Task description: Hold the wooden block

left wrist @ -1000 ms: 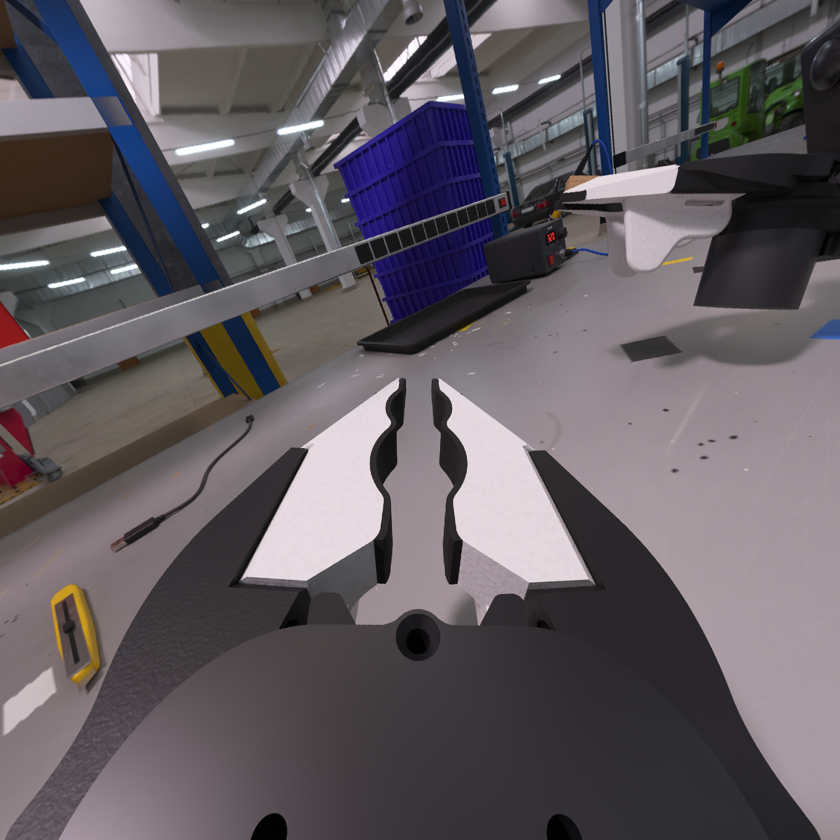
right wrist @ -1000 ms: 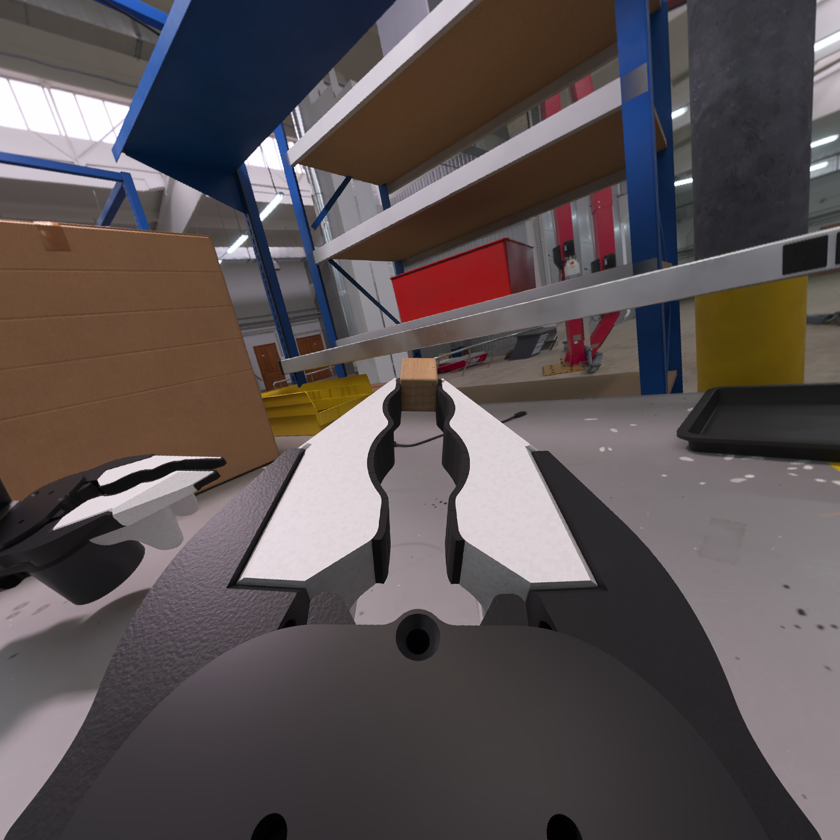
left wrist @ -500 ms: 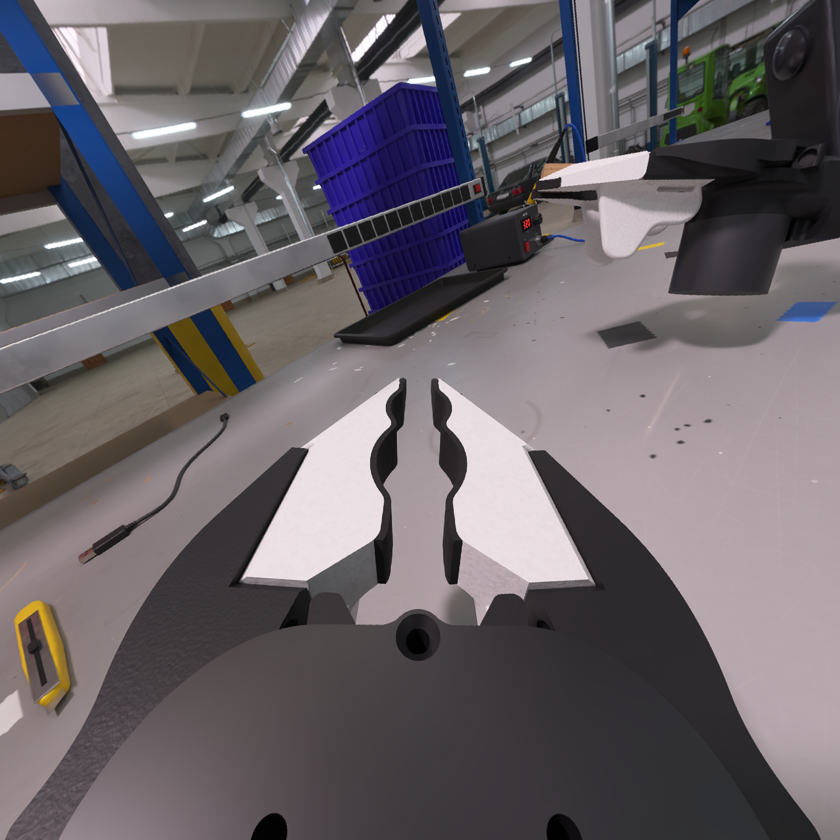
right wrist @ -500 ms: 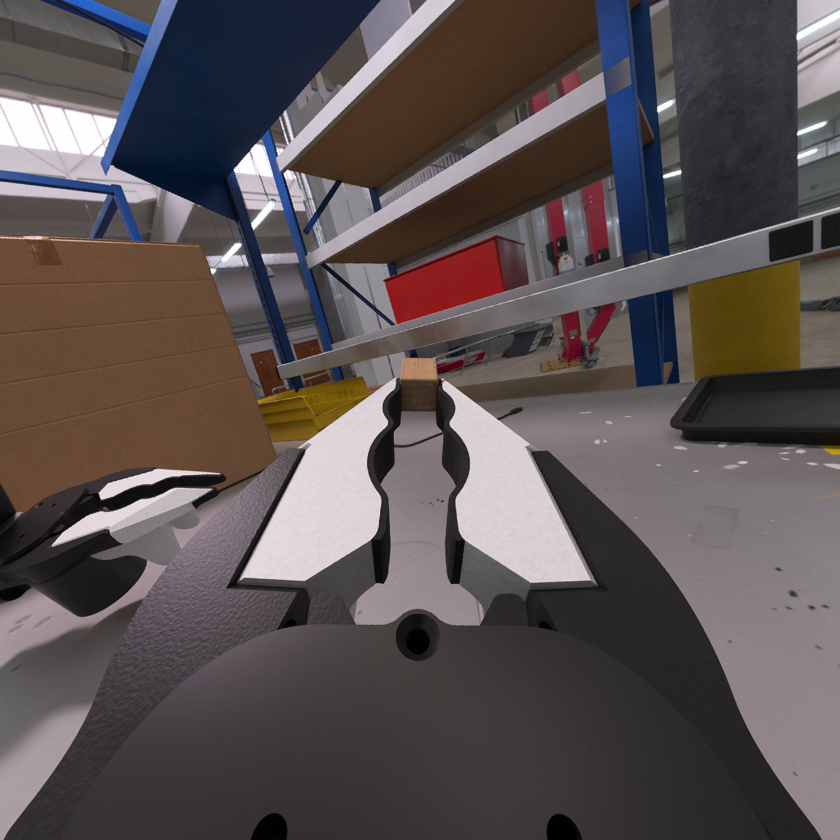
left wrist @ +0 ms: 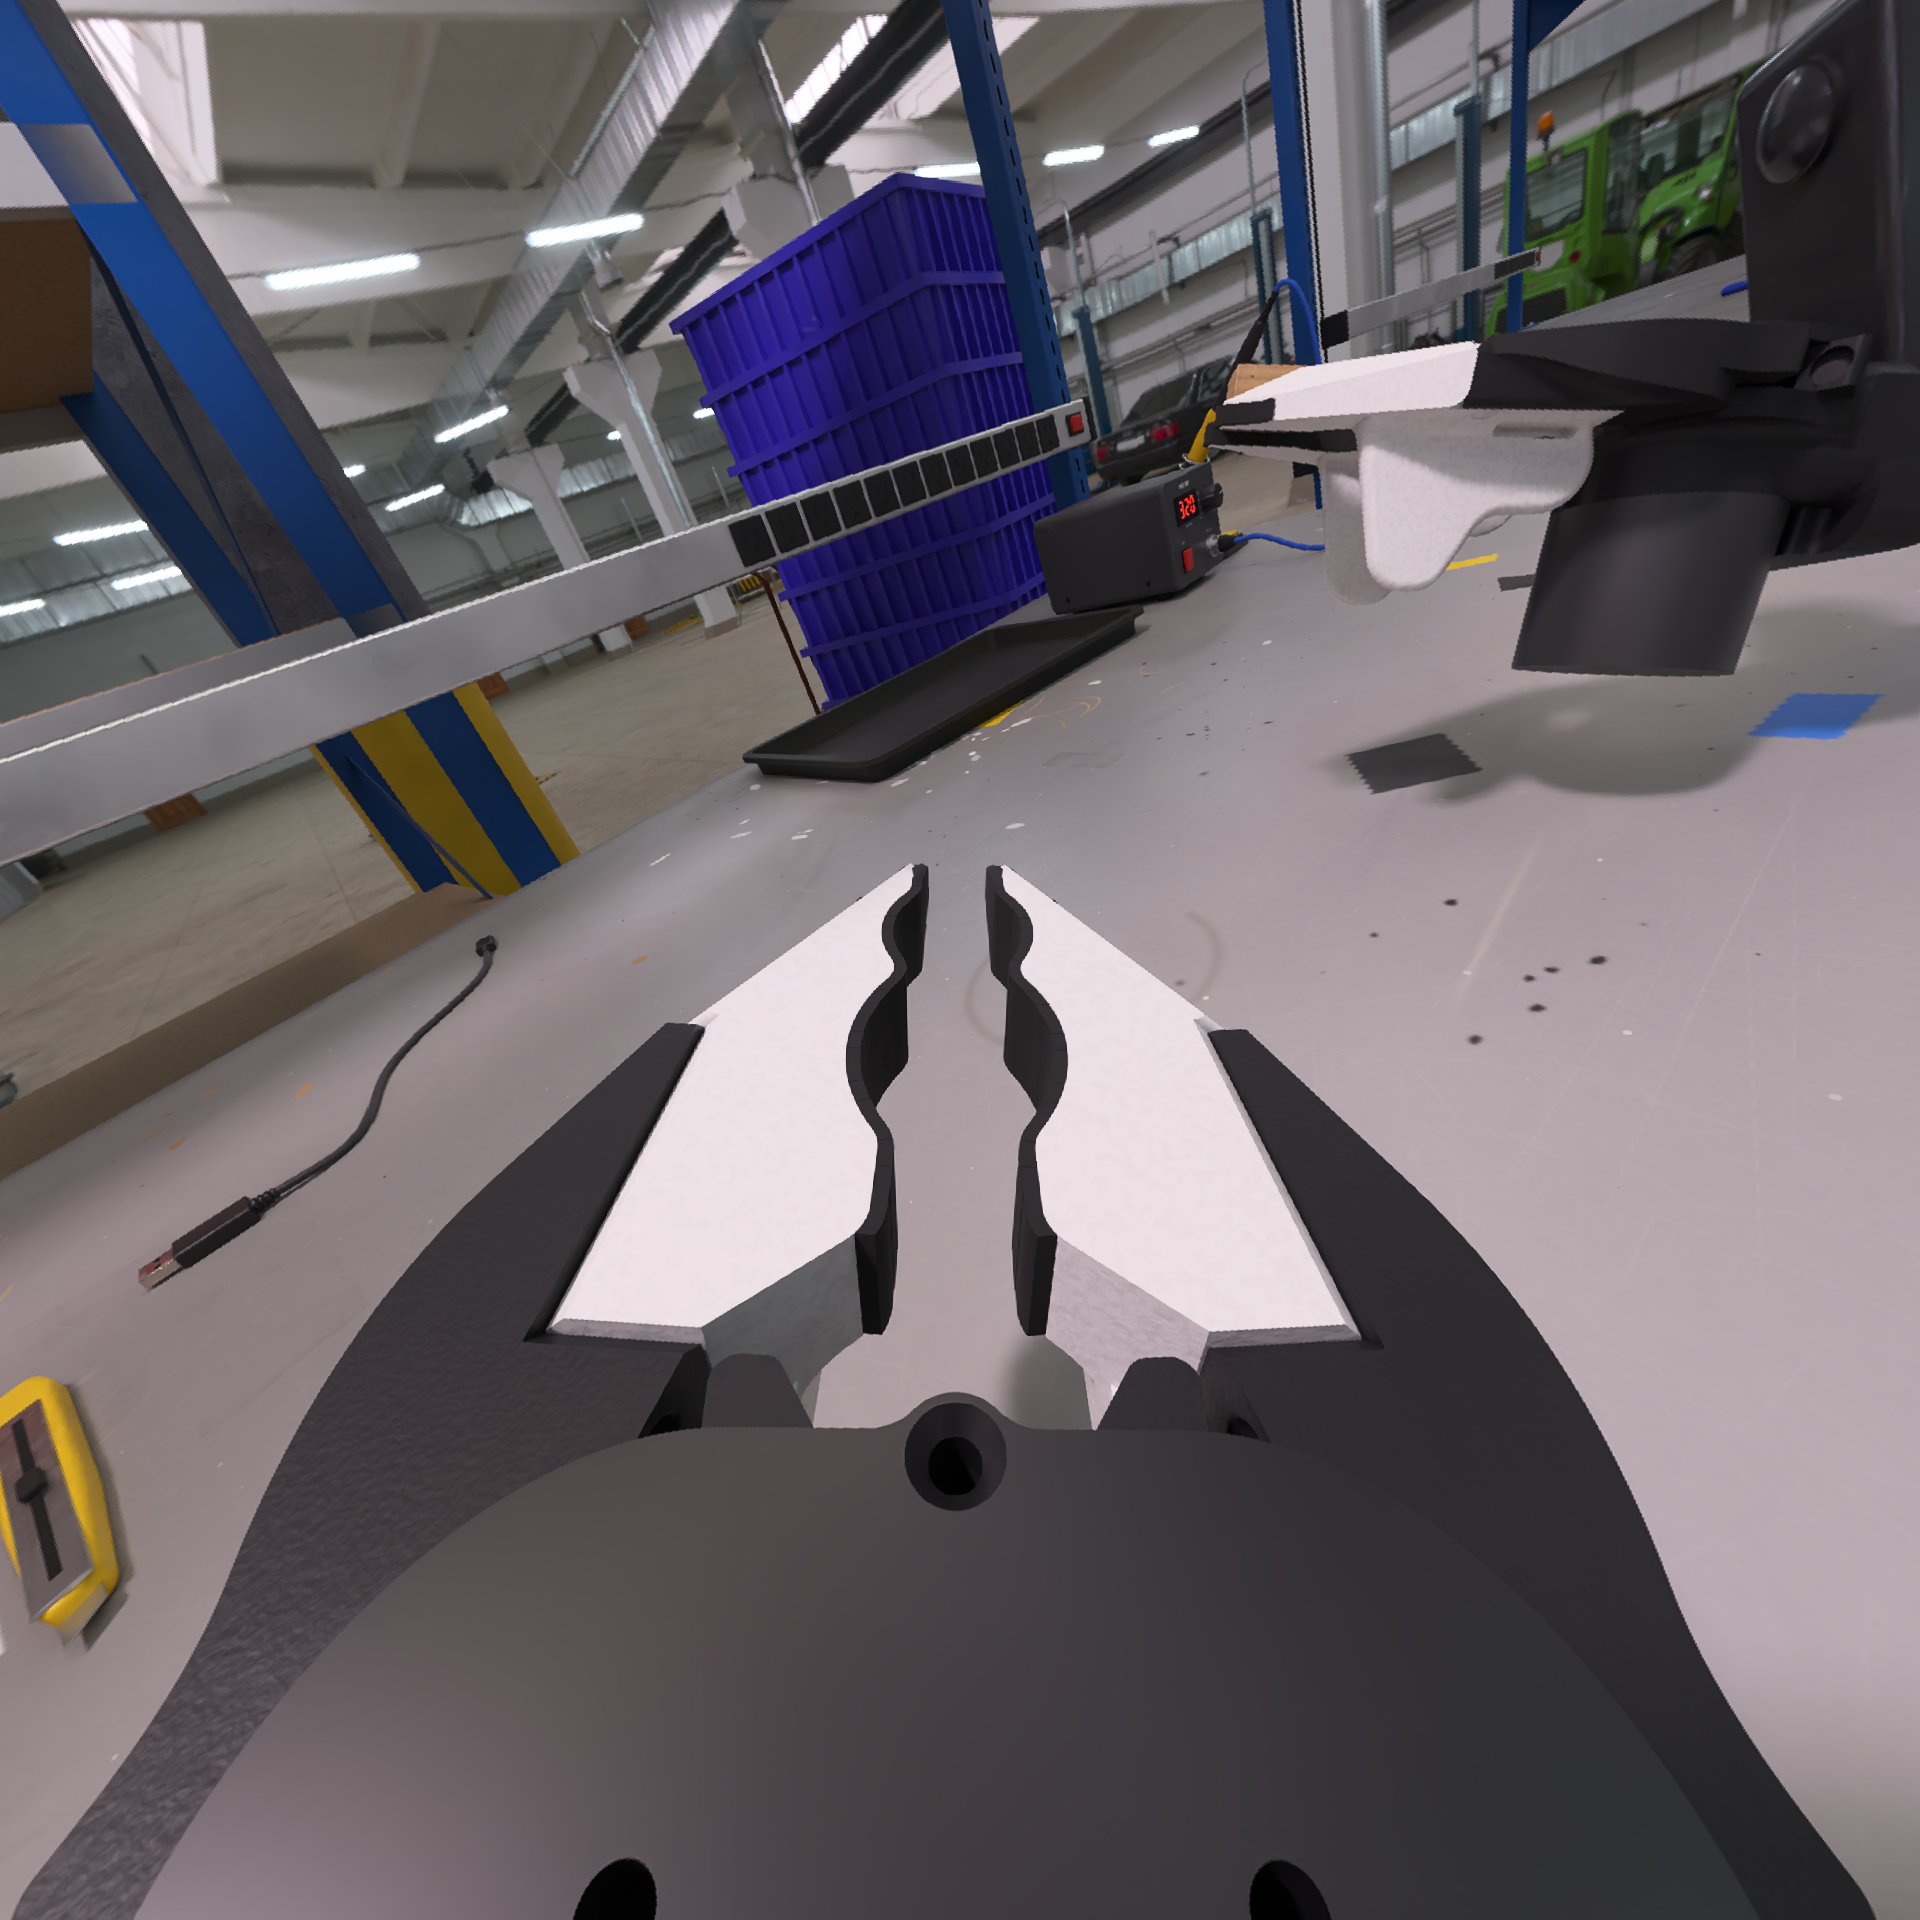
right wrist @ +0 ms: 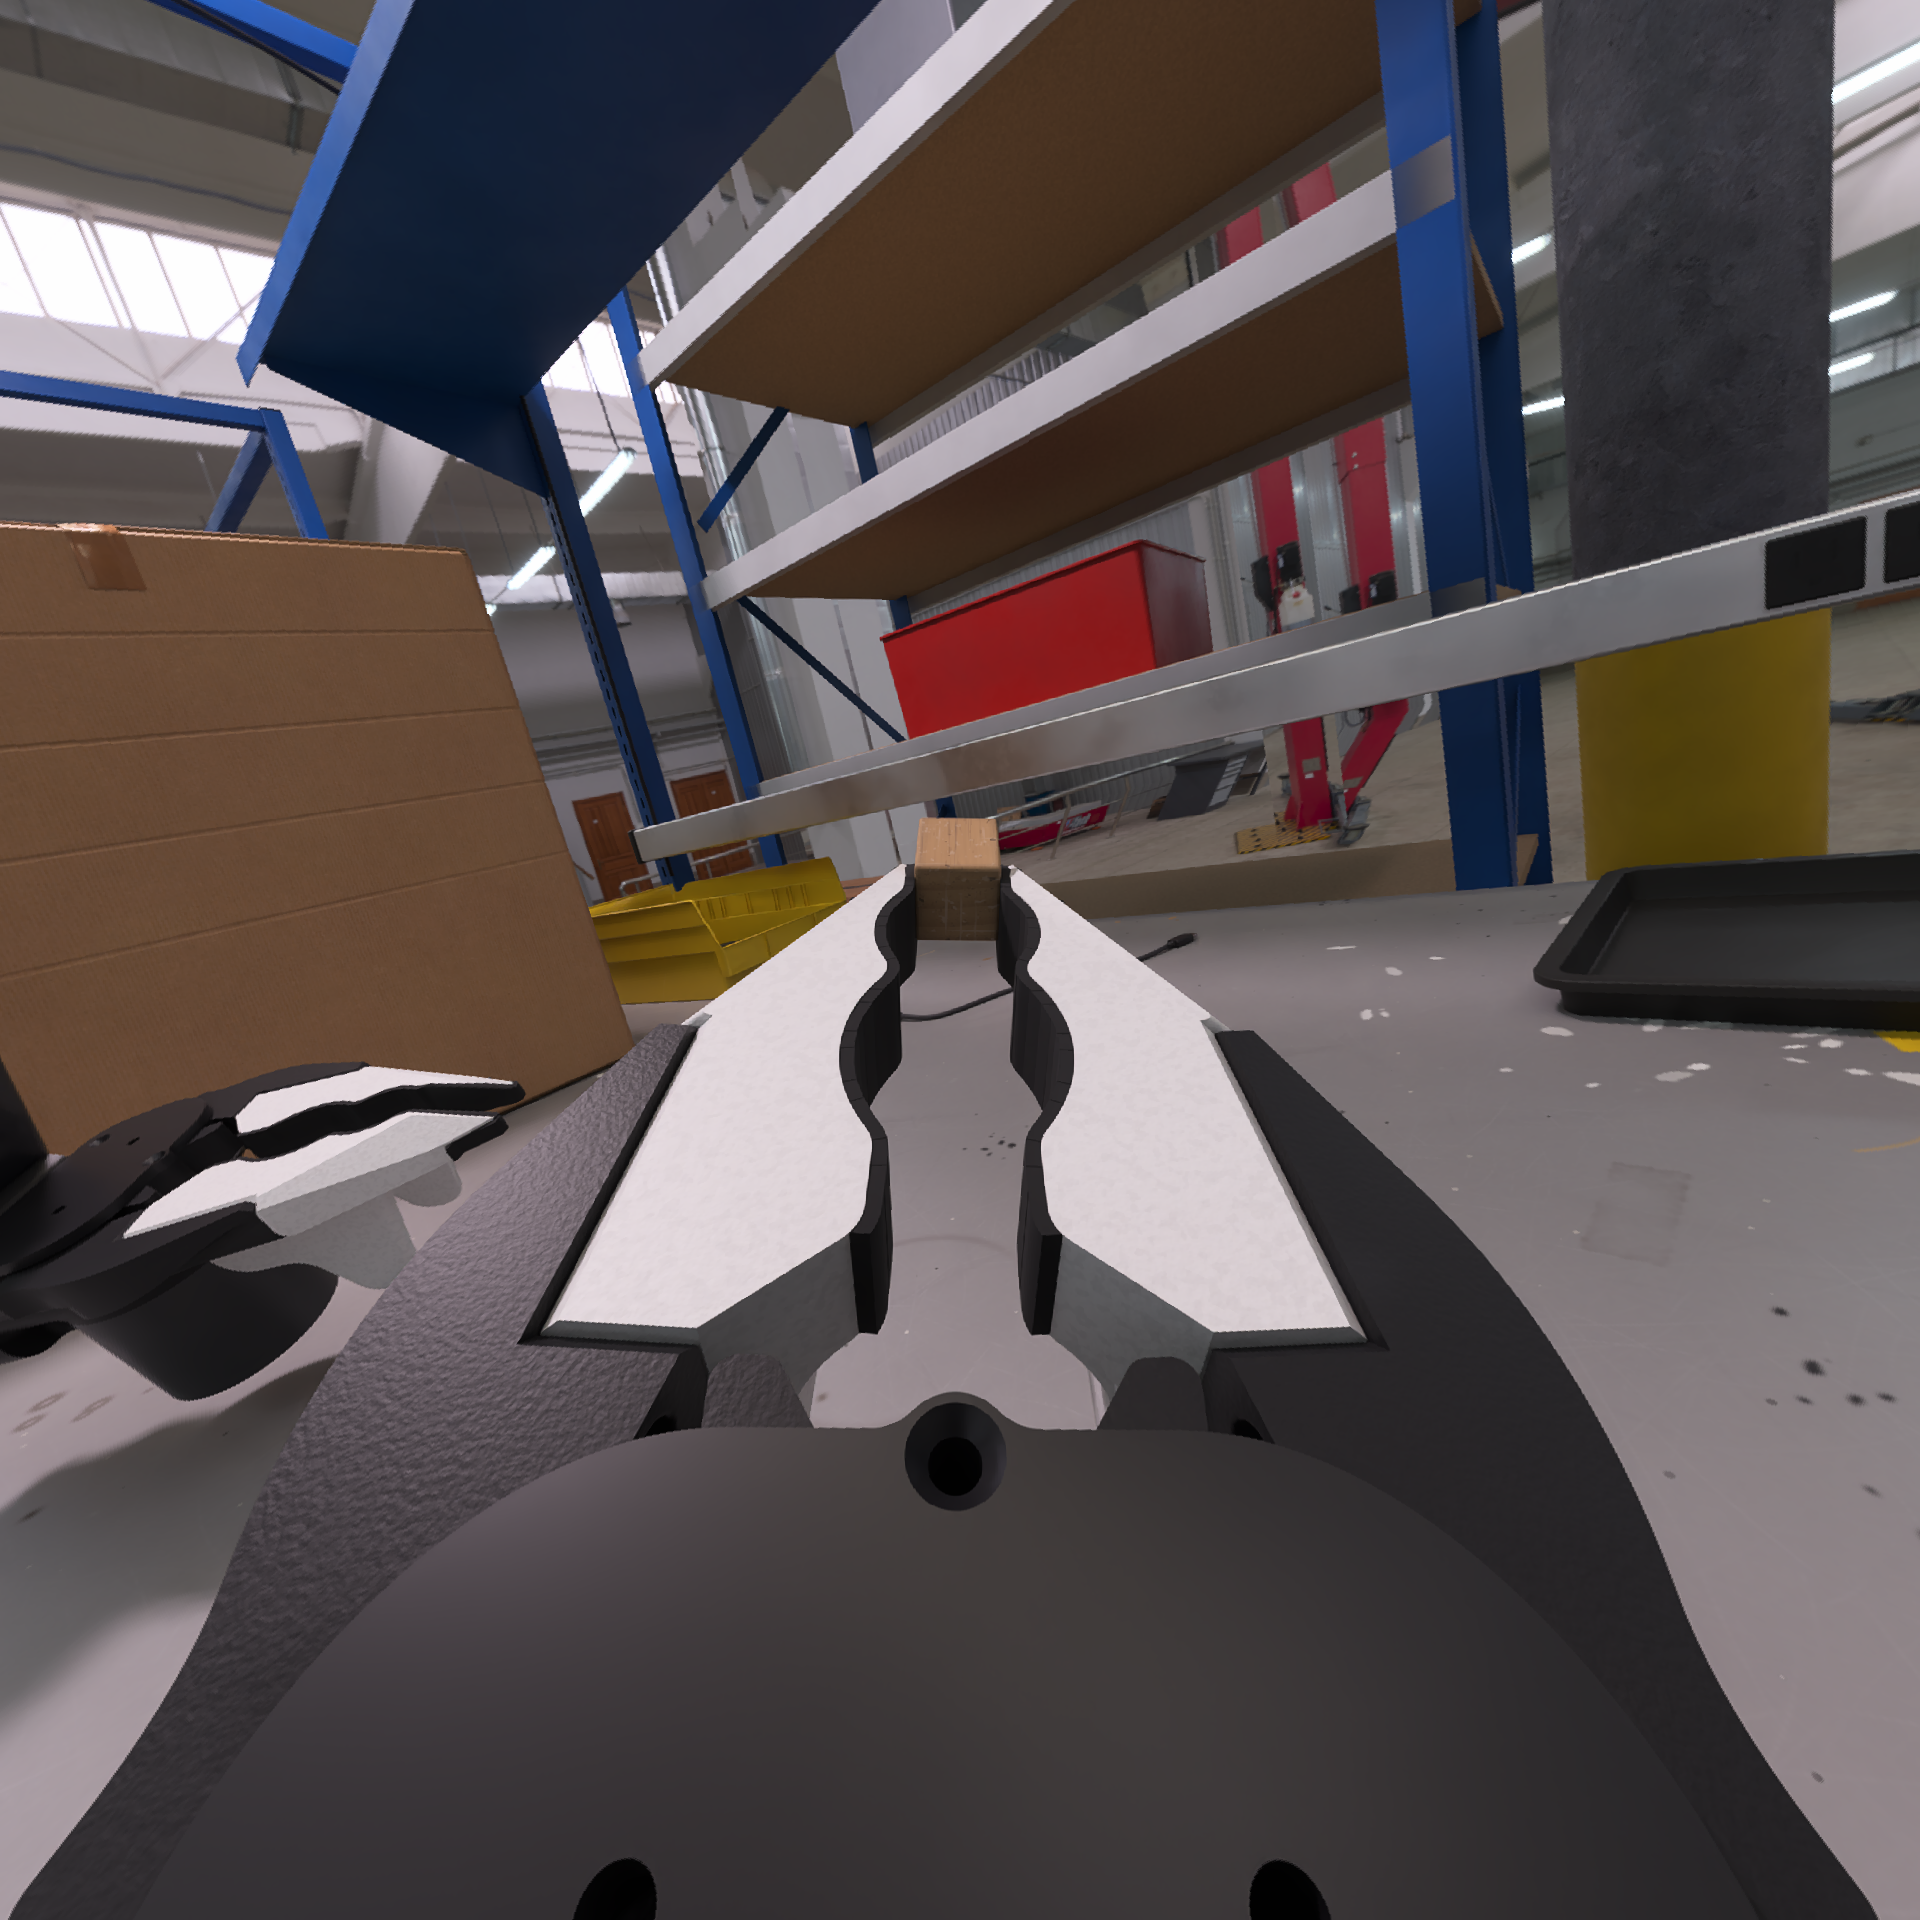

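The wooden block [right wrist: 956, 878] is a small light-brown cube. My right gripper [right wrist: 956, 896] is shut on it at the fingertips and holds it in the air above the grey table [right wrist: 1455, 1195]. In the left wrist view the right gripper [left wrist: 1236, 416] hangs at the upper right, and a sliver of the block [left wrist: 1262, 374] shows at its tip. My left gripper [left wrist: 953, 883] is low over the table with its fingers close together and nothing between them. It also shows at the lower left of the right wrist view [right wrist: 488, 1107].
A black tray [left wrist: 935, 696] lies at the far table edge before a blue crate [left wrist: 883, 416] and a black power unit [left wrist: 1132, 540]. A USB cable [left wrist: 343, 1132] and a yellow knife [left wrist: 47, 1507] lie to the left. A cardboard box [right wrist: 260, 810] and yellow bins [right wrist: 717, 914] stand behind.
The left gripper's view has drifted a little, with the cable and knife sliding left. The right gripper keeps its hold on the block and has hardly moved.
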